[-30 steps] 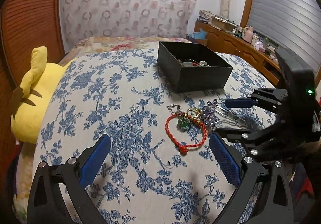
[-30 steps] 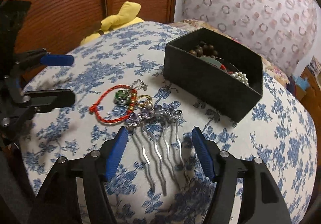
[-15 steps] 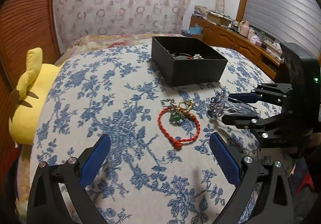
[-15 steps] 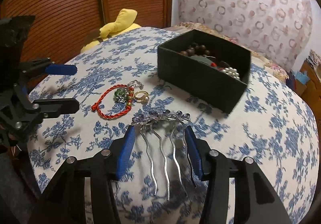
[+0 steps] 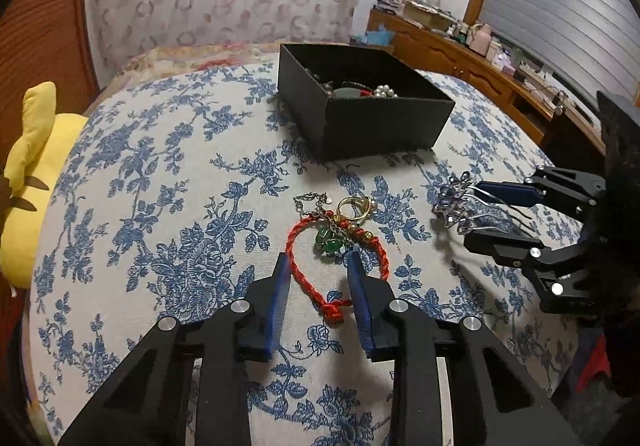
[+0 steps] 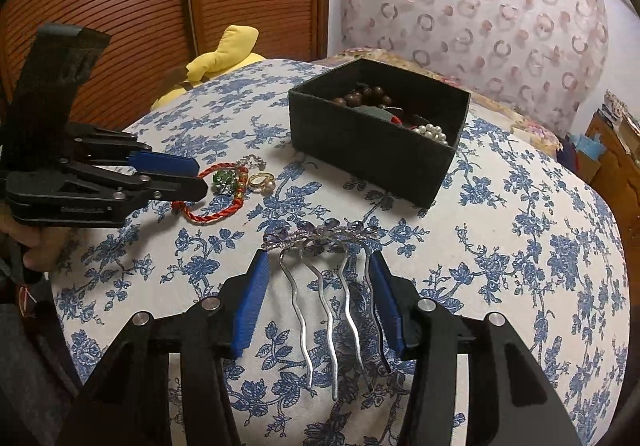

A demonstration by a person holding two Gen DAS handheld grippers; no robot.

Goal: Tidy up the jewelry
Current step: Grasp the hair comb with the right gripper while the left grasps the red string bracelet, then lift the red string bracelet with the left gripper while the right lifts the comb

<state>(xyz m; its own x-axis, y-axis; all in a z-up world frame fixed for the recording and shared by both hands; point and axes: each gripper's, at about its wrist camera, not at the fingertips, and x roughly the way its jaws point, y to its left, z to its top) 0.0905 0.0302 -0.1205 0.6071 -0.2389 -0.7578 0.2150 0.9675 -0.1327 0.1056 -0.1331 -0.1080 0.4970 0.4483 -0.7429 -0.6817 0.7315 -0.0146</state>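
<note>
A red cord bracelet (image 5: 333,312) with a green charm (image 5: 328,242) lies on the blue floral cover next to a gold ring (image 5: 354,206). My left gripper (image 5: 318,278) straddles the bracelet's near end. Its jaws are closing with the cord and knot between them, and the pads are not pressing on the cord. From the right wrist view, the left gripper (image 6: 202,177) reaches over the bracelet (image 6: 208,220). A silver hair comb (image 6: 320,232) with purple stones lies with its tines toward me. My right gripper (image 6: 317,254) is shut on its two sides. The left wrist view also shows this right gripper (image 5: 474,212) and comb (image 5: 452,202).
A black box (image 5: 380,126) holding beads and pearls stands further back on the cover, also in the right wrist view (image 6: 360,158). A yellow plush toy (image 5: 36,166) lies at the left edge. A wooden dresser (image 5: 460,54) with clutter runs along the right wall.
My left gripper moved forward and down over the bracelet, and its jaws narrowed sharply around the cord. The right gripper slid up along the comb's tines and narrowed onto them.
</note>
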